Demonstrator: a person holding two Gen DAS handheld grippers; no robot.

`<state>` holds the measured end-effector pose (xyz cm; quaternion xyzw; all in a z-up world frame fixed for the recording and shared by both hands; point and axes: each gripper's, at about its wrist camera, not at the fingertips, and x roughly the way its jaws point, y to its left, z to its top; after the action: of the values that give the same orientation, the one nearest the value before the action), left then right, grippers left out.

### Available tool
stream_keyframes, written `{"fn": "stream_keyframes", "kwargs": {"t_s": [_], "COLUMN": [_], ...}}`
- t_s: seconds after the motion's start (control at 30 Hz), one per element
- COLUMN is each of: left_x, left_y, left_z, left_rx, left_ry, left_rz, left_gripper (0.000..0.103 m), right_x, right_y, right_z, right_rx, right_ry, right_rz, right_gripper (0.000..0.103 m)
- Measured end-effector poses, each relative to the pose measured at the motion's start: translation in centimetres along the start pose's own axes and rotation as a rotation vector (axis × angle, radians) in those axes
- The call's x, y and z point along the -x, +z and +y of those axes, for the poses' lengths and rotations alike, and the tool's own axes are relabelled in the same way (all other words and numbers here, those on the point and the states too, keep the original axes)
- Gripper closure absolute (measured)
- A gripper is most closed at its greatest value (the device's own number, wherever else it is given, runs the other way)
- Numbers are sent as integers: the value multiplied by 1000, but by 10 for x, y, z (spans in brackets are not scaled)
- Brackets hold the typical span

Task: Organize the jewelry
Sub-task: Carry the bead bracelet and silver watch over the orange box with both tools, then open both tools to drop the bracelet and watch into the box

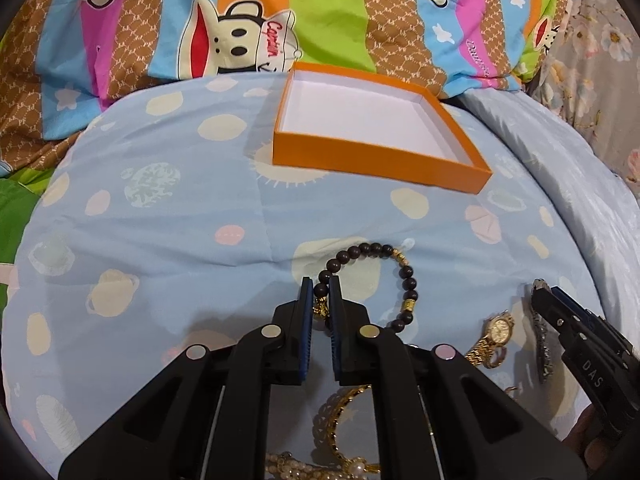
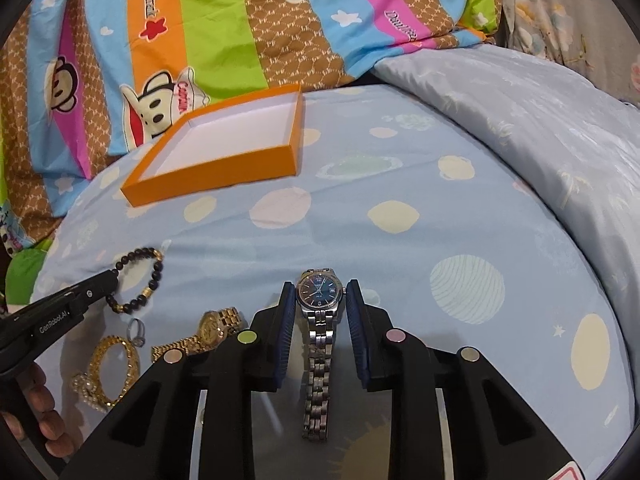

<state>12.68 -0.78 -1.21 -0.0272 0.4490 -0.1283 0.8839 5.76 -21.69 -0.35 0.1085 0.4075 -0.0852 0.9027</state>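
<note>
My left gripper [image 1: 320,290] is shut on the dark bead bracelet [image 1: 408,276], pinching its near left side on the bed. The bracelet also shows in the right wrist view [image 2: 154,276]. My right gripper [image 2: 320,294] has its jaws close around the silver watch with a blue dial [image 2: 320,292], one pad on each side of the case; the strap lies back between the fingers. An open, empty orange box [image 1: 360,156] with a white inside sits further back on the bed; it also shows in the right wrist view [image 2: 208,180].
A gold watch [image 2: 216,330], a gold bangle [image 2: 114,368], a small ring [image 2: 136,330] and a pearl piece [image 2: 86,390] lie on the blue dotted bedsheet [image 2: 400,216]. A striped cartoon quilt [image 1: 320,12] is heaped behind the box.
</note>
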Motion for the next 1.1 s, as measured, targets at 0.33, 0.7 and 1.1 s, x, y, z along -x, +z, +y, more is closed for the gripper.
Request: {"fn": "stream_keyframes", "kwargs": {"t_s": [0.33,0.7,1.1], "left_x": [47,40,-80], "left_y": [38,133,204], "left_z": [-16,-35,-24], "left_rx": [-34,-105,-88], "left_ry": [-92,-67,-34], "left_rz": [-109,-251,-154], "left_gripper": [96,96,96], "right_x": [27,-2,-126], "right_y": [41,134,205], "right_z": [8,27,46], "right_rx": [-2,43,57], "right_ry": [88,164,199], "right_rz": [-81,-160,-33], "right_gripper": [79,79,79]}}
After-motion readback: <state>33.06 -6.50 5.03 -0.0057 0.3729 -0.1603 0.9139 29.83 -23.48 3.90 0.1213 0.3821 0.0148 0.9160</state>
